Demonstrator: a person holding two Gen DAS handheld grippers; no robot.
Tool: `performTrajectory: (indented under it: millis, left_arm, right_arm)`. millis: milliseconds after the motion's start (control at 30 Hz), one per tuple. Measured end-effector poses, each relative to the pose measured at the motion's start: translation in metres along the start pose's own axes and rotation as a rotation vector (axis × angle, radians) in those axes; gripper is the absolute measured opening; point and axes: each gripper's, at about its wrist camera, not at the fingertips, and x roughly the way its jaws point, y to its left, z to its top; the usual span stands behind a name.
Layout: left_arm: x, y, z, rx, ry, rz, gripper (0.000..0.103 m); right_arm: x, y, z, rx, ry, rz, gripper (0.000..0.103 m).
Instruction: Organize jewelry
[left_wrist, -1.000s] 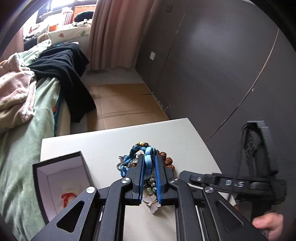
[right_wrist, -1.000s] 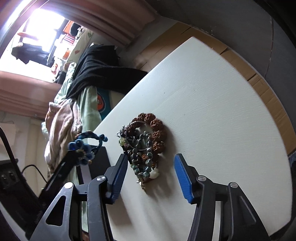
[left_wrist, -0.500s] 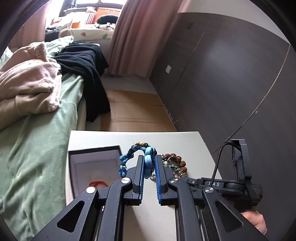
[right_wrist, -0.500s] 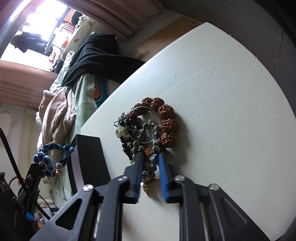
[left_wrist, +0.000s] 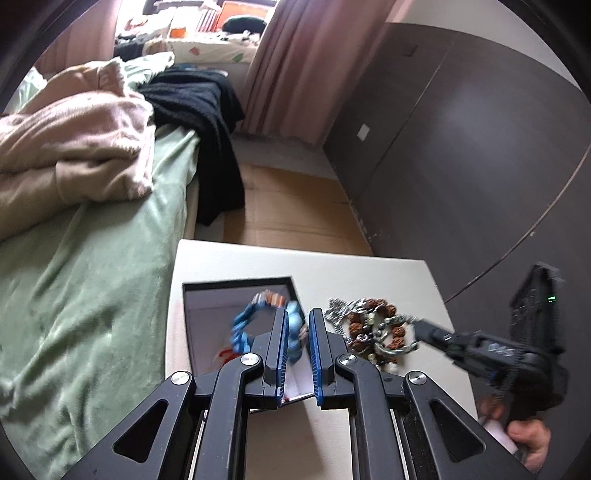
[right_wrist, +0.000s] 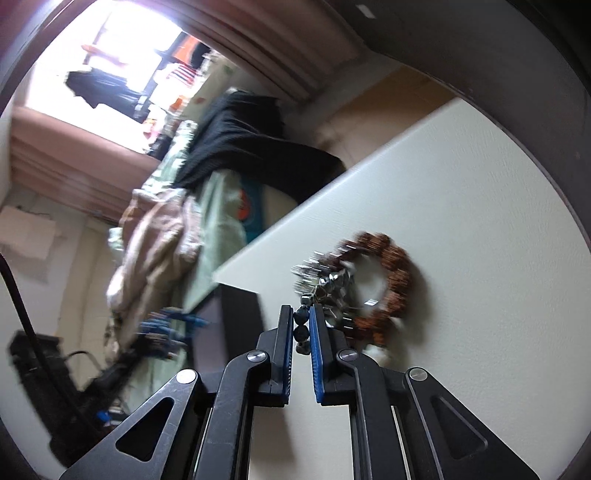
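Observation:
My left gripper (left_wrist: 296, 317) is shut on a blue bead bracelet (left_wrist: 246, 325) and holds it over the open black jewelry box (left_wrist: 236, 291), which has a pale lining and a red item (left_wrist: 223, 356) inside. My right gripper (right_wrist: 301, 315) is shut on a dark blue-grey bead bracelet (right_wrist: 301, 326) at the edge of a jewelry pile. The pile holds a brown seed-bead bracelet (right_wrist: 395, 266) and silver pieces (right_wrist: 325, 284). In the left wrist view the right gripper (left_wrist: 424, 326) reaches into the pile (left_wrist: 369, 325).
The white table (right_wrist: 461, 221) stands beside a bed with a green cover (left_wrist: 92, 277), pink blanket (left_wrist: 74, 147) and black garment (left_wrist: 207, 110). A dark wall (left_wrist: 461, 147) lies right of the table. The box side (right_wrist: 240, 317) shows left of my right gripper.
My left gripper carried the blue bracelet left, from above the pile to over the box. My right gripper closed on the dark bead bracelet and moved closer to the pile.

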Motion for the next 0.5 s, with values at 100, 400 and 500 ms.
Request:
performTrajectory:
  millis: [100, 400, 500]
  left_arm:
    - [0.003, 0.006, 0.001, -0.011, 0.011, 0.026, 0.014]
    - [-0.006, 0.024, 0.006, -0.066, -0.012, 0.047, 0.068]
    - [-0.012, 0.036, 0.010, -0.107, -0.027, 0.052, 0.068]
  right_arm:
    - [-0.004, 0.014, -0.002, -0.028, -0.027, 0.054, 0.011]
    - [-0.008, 0.055, -0.012, -0.096, -0.060, 0.205, 0.011]
    - [-0.004, 0.066, -0.016, -0.110, -0.059, 0.240, 0.011]
